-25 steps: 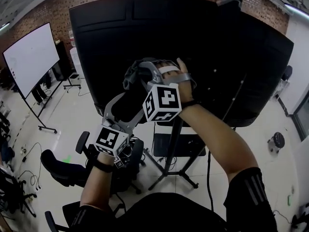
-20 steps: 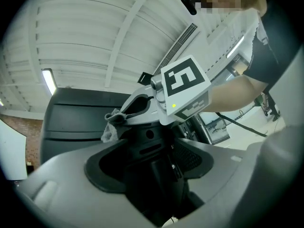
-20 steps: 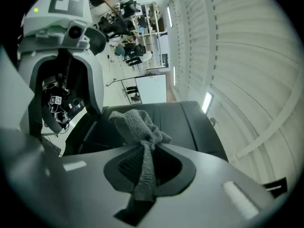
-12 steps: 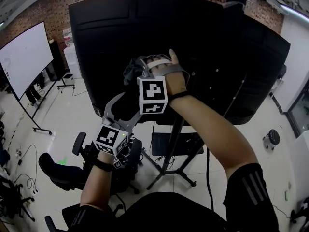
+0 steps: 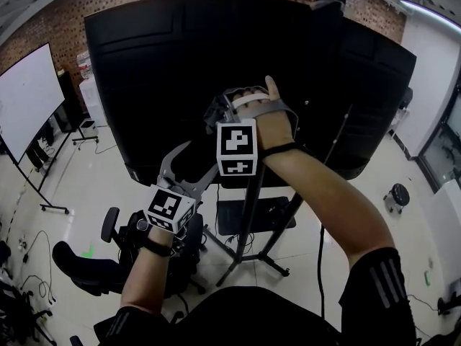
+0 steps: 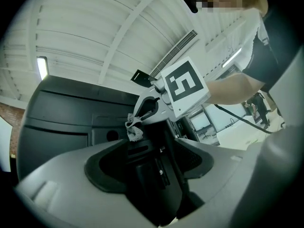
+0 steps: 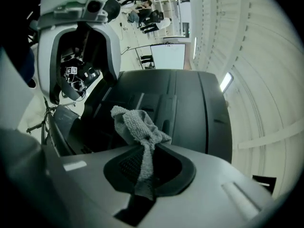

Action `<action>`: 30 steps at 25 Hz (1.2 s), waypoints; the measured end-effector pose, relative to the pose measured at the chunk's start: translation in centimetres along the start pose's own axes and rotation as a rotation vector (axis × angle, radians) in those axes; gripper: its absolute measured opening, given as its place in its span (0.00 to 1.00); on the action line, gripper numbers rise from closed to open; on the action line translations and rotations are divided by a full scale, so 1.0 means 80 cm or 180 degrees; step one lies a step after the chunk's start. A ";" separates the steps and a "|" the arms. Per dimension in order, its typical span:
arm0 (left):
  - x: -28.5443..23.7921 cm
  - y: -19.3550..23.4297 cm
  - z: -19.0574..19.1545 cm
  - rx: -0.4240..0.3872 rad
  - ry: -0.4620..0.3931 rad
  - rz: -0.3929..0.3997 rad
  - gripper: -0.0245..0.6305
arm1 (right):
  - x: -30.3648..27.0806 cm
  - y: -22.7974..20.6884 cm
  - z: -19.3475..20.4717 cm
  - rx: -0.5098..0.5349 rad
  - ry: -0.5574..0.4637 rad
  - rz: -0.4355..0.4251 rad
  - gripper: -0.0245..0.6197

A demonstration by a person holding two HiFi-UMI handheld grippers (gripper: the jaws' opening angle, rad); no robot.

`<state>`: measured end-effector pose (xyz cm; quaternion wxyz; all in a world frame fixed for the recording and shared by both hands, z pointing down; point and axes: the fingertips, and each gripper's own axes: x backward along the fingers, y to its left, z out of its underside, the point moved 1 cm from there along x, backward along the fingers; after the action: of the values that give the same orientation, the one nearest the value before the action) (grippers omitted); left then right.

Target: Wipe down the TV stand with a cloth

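A big black TV [image 5: 180, 56] shows its back on a black stand [image 5: 248, 215]. My right gripper [image 5: 225, 108] is raised against that back, shut on a grey cloth [image 5: 215, 112]. In the right gripper view the cloth [image 7: 137, 122] bunches out of the jaws of the right gripper [image 7: 146, 163], next to the dark panel [image 7: 190, 113]. My left gripper [image 5: 180, 166] is lower, at the TV's bottom edge. In the left gripper view the left gripper [image 6: 152, 175] has its jaws closed round a black stand bracket [image 6: 156, 165].
A whiteboard [image 5: 25, 96] on wheels stands at the left. Office chairs [image 5: 83, 262] and floor cables [image 5: 21, 244] lie at lower left. A small stool [image 5: 396, 193] is at the right. The stand's legs [image 5: 266, 262] spread over the pale floor.
The right gripper with the cloth has shifted slightly to the right across the TV's back. The left gripper has stayed at the TV's lower edge.
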<state>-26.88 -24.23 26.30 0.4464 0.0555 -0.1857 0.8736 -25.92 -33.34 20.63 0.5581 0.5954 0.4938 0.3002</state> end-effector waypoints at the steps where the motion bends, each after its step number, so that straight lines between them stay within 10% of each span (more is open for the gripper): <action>1: -0.003 -0.003 -0.001 0.0006 -0.0011 0.0027 0.53 | 0.002 0.001 0.007 0.0008 0.0063 -0.0018 0.10; 7: -0.013 -0.018 0.000 0.0027 -0.0043 0.0141 0.53 | 0.015 0.000 0.024 0.0002 0.0177 0.0036 0.10; 14: 0.009 0.000 0.004 0.0032 -0.0035 0.0014 0.53 | 0.051 -0.005 -0.053 -0.0683 -0.0686 -0.0025 0.10; 30: 0.053 0.033 0.041 0.0106 0.0230 -0.0267 0.53 | -0.036 0.047 -0.135 -0.0187 -0.0725 0.0015 0.10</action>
<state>-31.75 -23.67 29.69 0.4881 0.0391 -0.1523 0.8585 -35.74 -31.57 26.90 0.6271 0.6102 0.4168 0.2463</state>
